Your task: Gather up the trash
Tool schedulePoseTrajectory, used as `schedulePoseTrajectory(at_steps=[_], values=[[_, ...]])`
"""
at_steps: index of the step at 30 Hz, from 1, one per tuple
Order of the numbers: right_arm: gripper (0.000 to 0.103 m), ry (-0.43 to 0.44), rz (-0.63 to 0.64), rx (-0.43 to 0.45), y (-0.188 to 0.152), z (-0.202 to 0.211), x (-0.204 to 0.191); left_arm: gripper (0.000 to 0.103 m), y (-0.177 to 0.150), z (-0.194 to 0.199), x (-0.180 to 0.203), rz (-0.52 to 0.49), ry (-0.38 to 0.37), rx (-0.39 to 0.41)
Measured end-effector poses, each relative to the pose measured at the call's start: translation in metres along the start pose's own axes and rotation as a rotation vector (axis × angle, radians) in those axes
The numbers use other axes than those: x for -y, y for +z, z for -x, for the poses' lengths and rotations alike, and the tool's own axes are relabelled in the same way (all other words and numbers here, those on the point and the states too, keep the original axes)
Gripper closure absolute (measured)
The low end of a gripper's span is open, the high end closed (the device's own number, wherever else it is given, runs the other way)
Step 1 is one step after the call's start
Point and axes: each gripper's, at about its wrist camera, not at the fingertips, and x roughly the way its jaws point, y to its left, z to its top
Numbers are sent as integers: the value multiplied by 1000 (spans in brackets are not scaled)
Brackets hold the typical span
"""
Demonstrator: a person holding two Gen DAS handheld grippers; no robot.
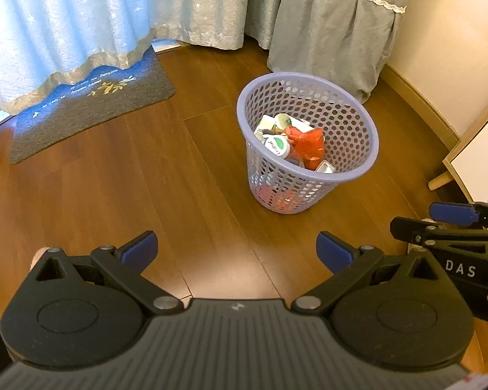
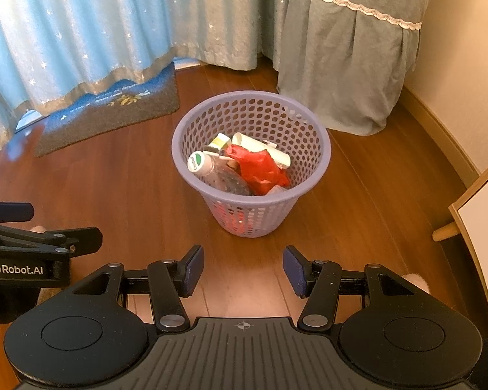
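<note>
A lilac perforated waste basket [image 1: 348, 120] [image 2: 205, 120] stands on the wooden floor. Inside lie a crumpled red wrapper [image 1: 310, 144] [image 2: 260, 165], a clear bottle with a green and white cap [image 1: 276, 145] [image 2: 200, 163], a white tube [image 2: 263, 148] and small cartons. My left gripper [image 1: 236, 252] hovers over bare floor short of the basket, open and empty. My right gripper [image 2: 242, 268] also hangs in front of the basket, open with nothing between its blue pads. Each gripper shows at the edge of the other's view.
A grey and blue doormat [image 1: 91, 104] [image 2: 114, 110] lies at the back left under blue curtains [image 1: 65, 16]. A grey cloth-covered piece of furniture [image 1: 335, 32] [image 2: 348, 58] stands behind the basket. A white panel with wooden legs [image 1: 478, 149] [image 2: 481, 221] is at the right.
</note>
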Motion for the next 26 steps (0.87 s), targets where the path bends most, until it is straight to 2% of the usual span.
schedulePoseTrajectory(at_steps=[26], values=[[52, 4, -3, 1, -1, 0, -4, 1, 0, 0, -3, 15, 2, 18]])
